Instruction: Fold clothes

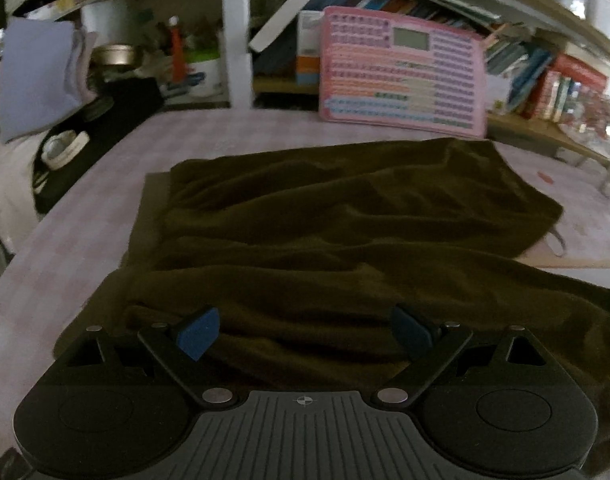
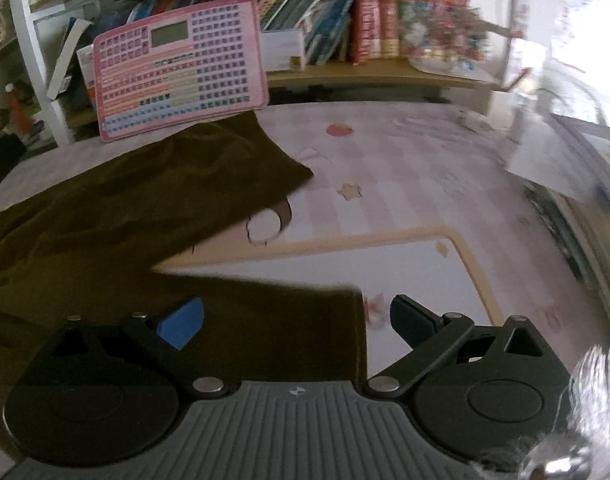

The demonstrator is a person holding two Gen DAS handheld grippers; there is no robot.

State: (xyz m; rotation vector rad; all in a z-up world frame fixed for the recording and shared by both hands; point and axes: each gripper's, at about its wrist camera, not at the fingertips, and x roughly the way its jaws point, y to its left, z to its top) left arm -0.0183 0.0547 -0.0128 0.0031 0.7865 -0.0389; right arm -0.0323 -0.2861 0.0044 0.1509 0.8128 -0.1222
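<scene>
I held both grippers low at the near edge of the dark olive garment, which lay rumpled across the checked tablecloth. The left gripper and right gripper had jaws spread wide, gripping nothing (seemingly lined up to pinch the hem).

garment on table, spread ahead of and under left tool | right tool over garment's right edge, bare table to its right | keyboard toy behind garment, leaning on shelf | books on shelf, far right
</scene>
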